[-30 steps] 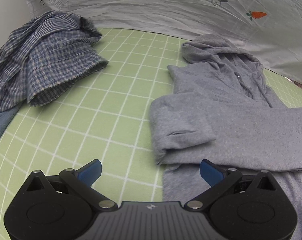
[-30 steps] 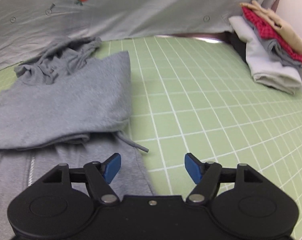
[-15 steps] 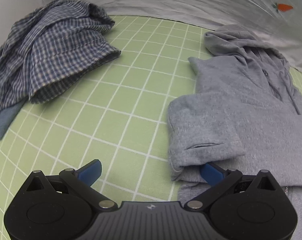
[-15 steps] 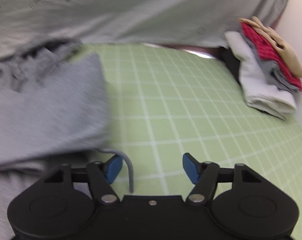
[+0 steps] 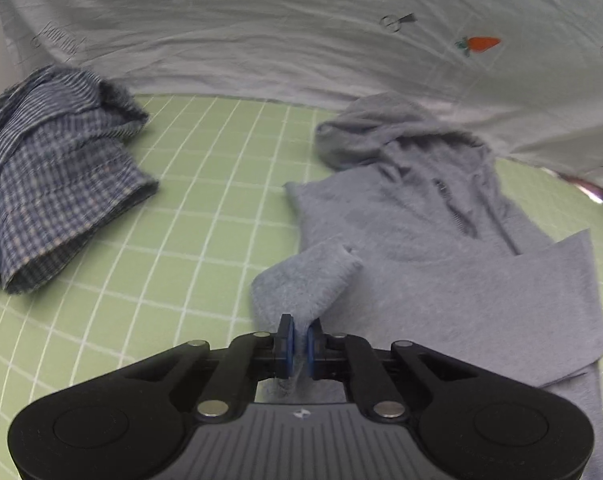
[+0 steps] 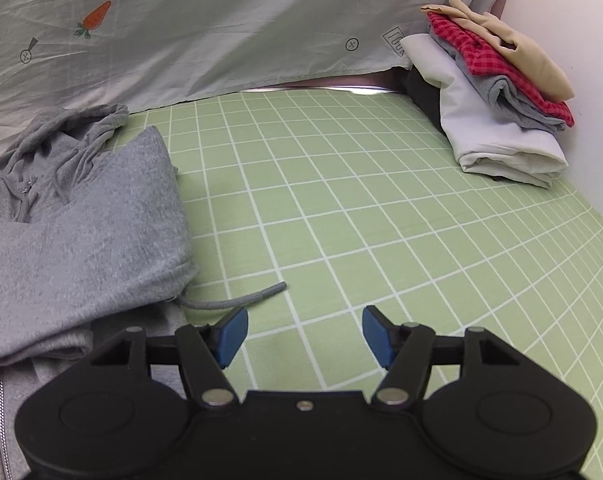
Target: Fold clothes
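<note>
A grey zip hoodie (image 5: 441,248) lies on the green grid mat (image 5: 205,216), hood toward the back, sleeves folded across its body. My left gripper (image 5: 297,340) is shut on the hoodie's left sleeve cuff (image 5: 313,276) and holds it raised off the mat. In the right wrist view the hoodie (image 6: 81,224) lies at the left, with a grey drawstring (image 6: 241,298) trailing onto the mat. My right gripper (image 6: 303,332) is open and empty, just right of the hoodie's lower edge.
A crumpled blue checked shirt (image 5: 49,188) lies at the left of the mat. A stack of folded clothes (image 6: 497,92) sits at the back right by a white wall. A pale sheet with a carrot print (image 5: 301,40) hangs behind the mat.
My left gripper has shut on the hoodie's sleeve cuff and lifted it. My right gripper has stayed open, shifting a little by the hoodie's right edge.
</note>
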The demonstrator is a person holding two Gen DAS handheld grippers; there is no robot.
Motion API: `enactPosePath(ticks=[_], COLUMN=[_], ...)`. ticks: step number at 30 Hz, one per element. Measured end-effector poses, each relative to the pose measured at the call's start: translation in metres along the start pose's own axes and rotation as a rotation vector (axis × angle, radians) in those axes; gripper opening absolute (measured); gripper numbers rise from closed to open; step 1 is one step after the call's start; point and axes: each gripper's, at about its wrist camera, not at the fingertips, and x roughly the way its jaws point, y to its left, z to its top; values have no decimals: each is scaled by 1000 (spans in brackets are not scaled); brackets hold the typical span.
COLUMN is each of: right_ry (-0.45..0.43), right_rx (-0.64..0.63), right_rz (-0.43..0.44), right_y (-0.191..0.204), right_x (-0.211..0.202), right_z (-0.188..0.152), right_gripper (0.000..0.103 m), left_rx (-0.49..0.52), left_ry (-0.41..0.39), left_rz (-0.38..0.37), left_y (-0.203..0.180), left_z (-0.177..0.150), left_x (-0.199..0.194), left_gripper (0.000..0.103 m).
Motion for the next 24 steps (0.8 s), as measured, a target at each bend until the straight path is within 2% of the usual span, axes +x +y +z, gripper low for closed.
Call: enactPosePath(ticks=[4, 9, 10, 11, 12, 13, 14, 15, 17, 20, 24], right_ry=[-2, 0, 1, 2, 3, 4, 4, 5, -1, -11, -40], right_rx=[32, 63, 70, 74, 78, 81, 84, 84, 83, 85, 110], right_rz=[-1, -8, -9, -11, -13, -15, -21, -28, -31, -29, 54], right_y=[-4, -11, -13, -15, -16, -18, -19, -20, -21, -20, -6], right_x=[-3, -3, -3, -2, -2, -1, -1, -1, -2, -3, -7], right_z=[-1, -2, -3, -3, -2, -2, -1, 0, 2, 10, 29], right_gripper=[64, 64, 64, 64, 64, 64, 64, 64, 64, 64, 72], left_rx=[26, 88, 115, 141, 161, 178, 193, 188, 165, 90, 29], left_ry=[-36, -74, -69, -63, -55, -40, -28, -36, -47, -17, 24], left_rz=[-68, -218, -248, -275, -267, -226, -186, -144, -73, -12, 80], left_y=[-20, -65, -75, -85, -93, -99, -103, -101, -92, -67, -40], left_z=[20, 42, 39, 37, 32, 29, 26, 23, 19, 21, 17], left_x=[-9, -20, -19, -19, -16, -13, -10, -9, -8, -5, 4], left_gripper=[5, 5, 6, 13, 26, 38, 66, 86, 90, 94, 98])
